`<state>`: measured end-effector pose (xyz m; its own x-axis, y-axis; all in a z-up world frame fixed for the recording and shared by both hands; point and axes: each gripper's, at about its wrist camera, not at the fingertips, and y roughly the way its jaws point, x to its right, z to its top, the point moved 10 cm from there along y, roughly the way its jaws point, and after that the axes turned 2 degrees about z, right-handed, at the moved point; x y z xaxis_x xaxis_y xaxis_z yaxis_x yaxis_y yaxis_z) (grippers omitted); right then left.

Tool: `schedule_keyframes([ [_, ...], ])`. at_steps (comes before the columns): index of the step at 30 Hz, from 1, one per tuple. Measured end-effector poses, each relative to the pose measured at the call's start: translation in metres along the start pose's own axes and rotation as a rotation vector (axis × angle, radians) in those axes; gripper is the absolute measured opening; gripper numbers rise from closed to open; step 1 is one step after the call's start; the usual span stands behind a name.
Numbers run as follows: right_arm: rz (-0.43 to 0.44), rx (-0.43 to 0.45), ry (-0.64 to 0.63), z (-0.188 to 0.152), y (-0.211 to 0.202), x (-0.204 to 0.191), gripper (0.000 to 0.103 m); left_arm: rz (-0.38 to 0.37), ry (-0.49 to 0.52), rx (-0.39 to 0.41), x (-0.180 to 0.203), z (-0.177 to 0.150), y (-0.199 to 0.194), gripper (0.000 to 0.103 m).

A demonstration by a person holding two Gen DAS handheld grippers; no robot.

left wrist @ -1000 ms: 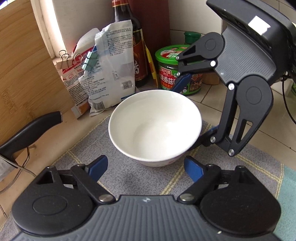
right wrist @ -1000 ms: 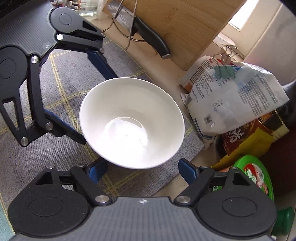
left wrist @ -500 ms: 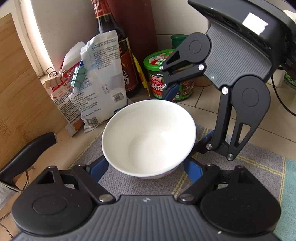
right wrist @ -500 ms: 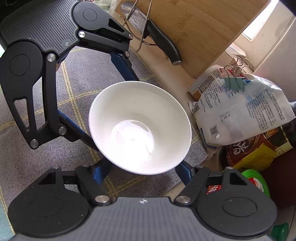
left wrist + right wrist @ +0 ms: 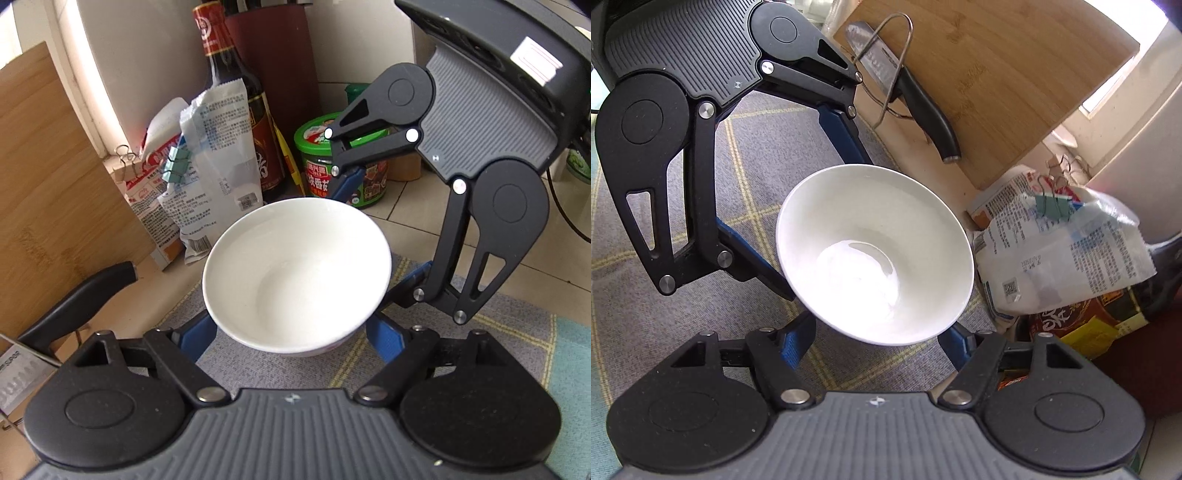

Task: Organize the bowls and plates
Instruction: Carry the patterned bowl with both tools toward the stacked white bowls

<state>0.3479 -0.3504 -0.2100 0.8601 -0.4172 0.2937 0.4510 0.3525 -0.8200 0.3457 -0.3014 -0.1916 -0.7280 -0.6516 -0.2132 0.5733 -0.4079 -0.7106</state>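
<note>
A white bowl (image 5: 295,273) is held off the grey checked mat (image 5: 258,369), and it also shows in the right wrist view (image 5: 875,258). My left gripper (image 5: 291,341) has its blue fingers (image 5: 384,341) pressed against the bowl's lower sides. My right gripper (image 5: 877,343) grips the bowl the same way from the other side, with a blue finger (image 5: 798,341) under the rim. Each gripper shows in the other's view: the right gripper (image 5: 380,236) and the left gripper (image 5: 798,206). The fingertips are hidden under the bowl.
A wooden cutting board (image 5: 44,206) and a black-handled knife (image 5: 923,110) in a wire rack stand at the mat's edge. Clipped food bags (image 5: 210,166), a dark sauce bottle (image 5: 236,96) and a green noodle cup (image 5: 332,162) crowd the back corner on the tiled counter.
Both grippers closed in on the bowl from opposite sides and took hold of it. The bowl has risen off the mat, and the views sit higher.
</note>
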Motion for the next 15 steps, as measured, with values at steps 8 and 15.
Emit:
schedule_keyframes([
  [8,-0.011,0.027,-0.058,0.021,-0.028,-0.025,0.077,0.043,-0.029,-0.003,-0.001,-0.01,-0.039,0.087],
  [15,-0.001,0.05,-0.097,0.041,-0.051,-0.053,0.077,0.074,-0.054,-0.004,0.0,-0.022,-0.08,0.087],
])
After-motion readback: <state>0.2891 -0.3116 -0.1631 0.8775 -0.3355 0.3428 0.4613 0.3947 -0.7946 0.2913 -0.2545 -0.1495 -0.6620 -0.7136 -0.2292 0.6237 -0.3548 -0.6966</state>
